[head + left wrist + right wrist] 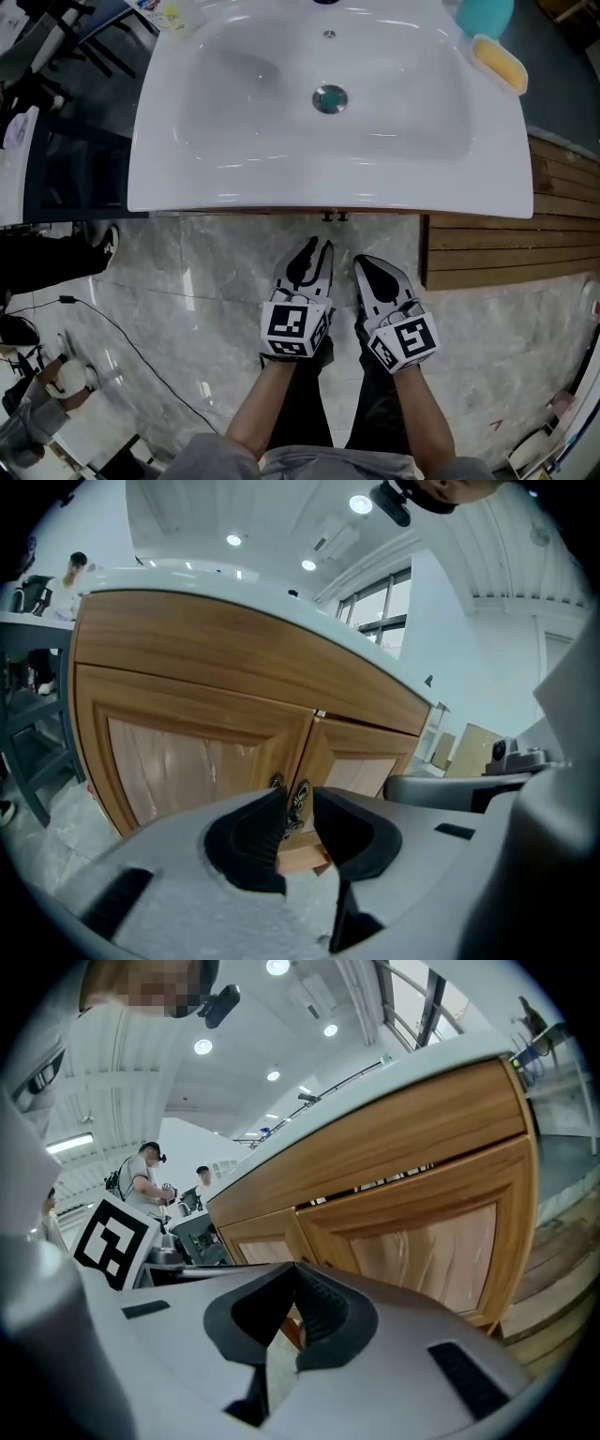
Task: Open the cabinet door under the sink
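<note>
The white sink [187,192] is seen from above; two small dark handles [335,217] peek out under its front edge. The wooden cabinet's left door [187,752] and right door [370,761] meet at the ornate handles [303,794]. My left gripper [299,808] points at them, open, and the handles show through the gap with nothing touching the pads. In the head view the left gripper [314,248] is just short of the cabinet front. My right gripper [366,264] hangs beside it, shut and empty; its tips [295,1266] meet before the right door [441,1241].
A slatted wooden platform [506,253] lies right of the cabinet on the marble floor [187,300]. A black cable [122,337] trails at the left. A yellow sponge dish [500,63] sits on the sink's right rim. People [145,1180] stand further back.
</note>
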`<state>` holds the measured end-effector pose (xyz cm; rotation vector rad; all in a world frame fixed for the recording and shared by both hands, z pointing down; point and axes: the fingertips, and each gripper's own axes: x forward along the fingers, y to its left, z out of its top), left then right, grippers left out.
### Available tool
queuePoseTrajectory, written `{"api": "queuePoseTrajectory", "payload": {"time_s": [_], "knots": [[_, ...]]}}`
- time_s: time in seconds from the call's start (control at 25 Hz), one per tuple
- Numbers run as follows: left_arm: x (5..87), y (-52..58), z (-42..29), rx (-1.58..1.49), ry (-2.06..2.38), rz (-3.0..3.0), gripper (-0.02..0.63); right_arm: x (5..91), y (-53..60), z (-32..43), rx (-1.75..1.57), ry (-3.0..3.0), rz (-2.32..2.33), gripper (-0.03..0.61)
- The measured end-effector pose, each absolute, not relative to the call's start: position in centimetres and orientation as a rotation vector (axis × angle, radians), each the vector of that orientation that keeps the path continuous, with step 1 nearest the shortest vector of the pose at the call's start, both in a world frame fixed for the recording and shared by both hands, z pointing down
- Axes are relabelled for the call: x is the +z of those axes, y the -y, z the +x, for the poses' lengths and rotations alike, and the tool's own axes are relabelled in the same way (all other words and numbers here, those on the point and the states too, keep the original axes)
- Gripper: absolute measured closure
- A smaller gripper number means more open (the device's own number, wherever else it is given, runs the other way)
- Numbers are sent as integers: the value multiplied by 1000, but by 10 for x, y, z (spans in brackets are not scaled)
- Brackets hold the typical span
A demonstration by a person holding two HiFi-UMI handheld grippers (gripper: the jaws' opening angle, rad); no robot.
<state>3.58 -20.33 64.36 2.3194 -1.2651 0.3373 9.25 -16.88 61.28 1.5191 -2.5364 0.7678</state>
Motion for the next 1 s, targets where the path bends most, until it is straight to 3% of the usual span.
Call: {"api": "queuePoseTrajectory", "payload": {"time_s": [0.68,1.0], "knots": [[727,239,46,326,1345,2215,474,667,162,110,801,2509,1526,569],[742,245,45,281,1384,2152,479,678,161,119,817,2491,1541,569]]}}
